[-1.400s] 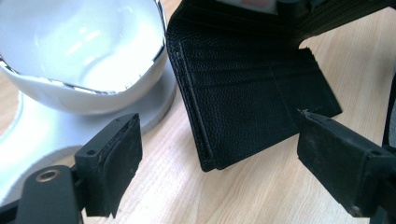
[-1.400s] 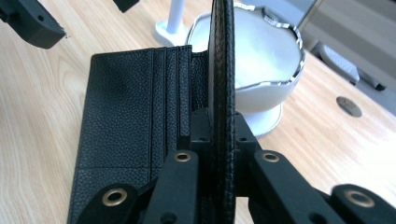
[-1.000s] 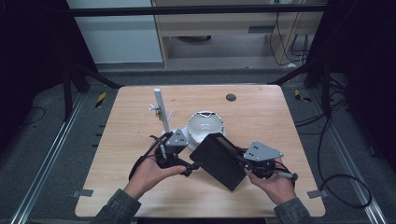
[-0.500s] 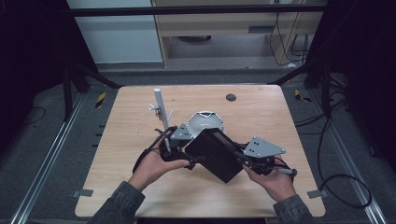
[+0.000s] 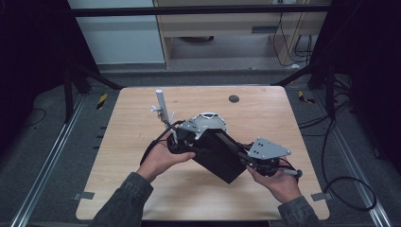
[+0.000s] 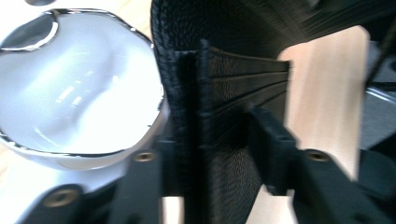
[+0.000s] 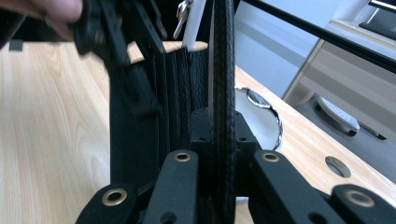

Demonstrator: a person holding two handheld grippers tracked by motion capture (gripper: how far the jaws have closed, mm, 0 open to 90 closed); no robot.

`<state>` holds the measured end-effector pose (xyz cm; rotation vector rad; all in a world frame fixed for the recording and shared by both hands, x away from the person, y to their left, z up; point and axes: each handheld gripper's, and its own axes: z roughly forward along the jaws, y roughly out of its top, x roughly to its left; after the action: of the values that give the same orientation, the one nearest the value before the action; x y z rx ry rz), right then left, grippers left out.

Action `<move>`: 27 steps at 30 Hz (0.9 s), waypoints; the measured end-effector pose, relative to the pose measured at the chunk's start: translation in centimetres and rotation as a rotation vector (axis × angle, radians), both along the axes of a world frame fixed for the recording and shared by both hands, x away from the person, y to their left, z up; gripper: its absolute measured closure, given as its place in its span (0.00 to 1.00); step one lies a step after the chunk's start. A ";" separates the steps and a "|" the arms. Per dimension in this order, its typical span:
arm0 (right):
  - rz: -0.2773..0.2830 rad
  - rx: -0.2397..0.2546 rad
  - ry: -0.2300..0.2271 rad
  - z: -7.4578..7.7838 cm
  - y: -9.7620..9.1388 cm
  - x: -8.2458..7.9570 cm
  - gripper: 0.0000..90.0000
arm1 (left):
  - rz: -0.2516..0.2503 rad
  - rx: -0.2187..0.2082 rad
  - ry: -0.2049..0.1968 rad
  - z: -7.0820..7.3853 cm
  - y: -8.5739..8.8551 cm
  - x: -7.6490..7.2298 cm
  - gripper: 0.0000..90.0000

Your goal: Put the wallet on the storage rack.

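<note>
Both grippers on the wallet

My right gripper (image 7: 219, 135) clamps the black wallet (image 5: 222, 153) – my left gripper (image 6: 219, 135), jaws just closing, straddles its far flap beside the white bowl (image 6: 70, 93).

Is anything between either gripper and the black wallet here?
Nothing visible. The right gripper is clamped on one edge of the black wallet; the left gripper has just been closing, its jaws around the other panel.

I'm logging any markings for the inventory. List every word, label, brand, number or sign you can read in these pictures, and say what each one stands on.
None: no readable text stands on anything here.
Black wallet: plain textured leather and card slots, no brand mark to be seen.
White bowl: glossy and unmarked.
Grey plate on the right tool: holes, no lettering.
Black-and-yellow floor tape: warning stripes, no words.
</note>
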<state>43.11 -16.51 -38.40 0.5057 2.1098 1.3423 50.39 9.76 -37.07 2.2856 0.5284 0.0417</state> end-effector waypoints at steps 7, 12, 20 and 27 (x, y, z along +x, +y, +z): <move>0.000 0.035 0.020 -1.4 -0.8 -0.9 0.91 | 0.017 0.000 0.067 2.1 -0.4 -1.0 0.89; 0.041 0.047 0.113 -2.5 -0.6 -1.3 0.55 | 0.019 0.054 0.028 4.6 -1.4 -1.5 0.89; -0.010 0.018 0.216 -6.0 -1.3 -0.7 0.19 | 0.042 0.094 -0.017 7.4 -1.9 -1.1 0.89; -0.169 0.045 0.272 -7.8 -3.3 0.8 0.14 | 0.059 0.108 -0.043 9.2 -2.0 -1.0 0.89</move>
<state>43.93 -19.85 -46.18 0.9090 2.1962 1.2855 49.40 7.76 -27.91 2.3678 0.5837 0.1509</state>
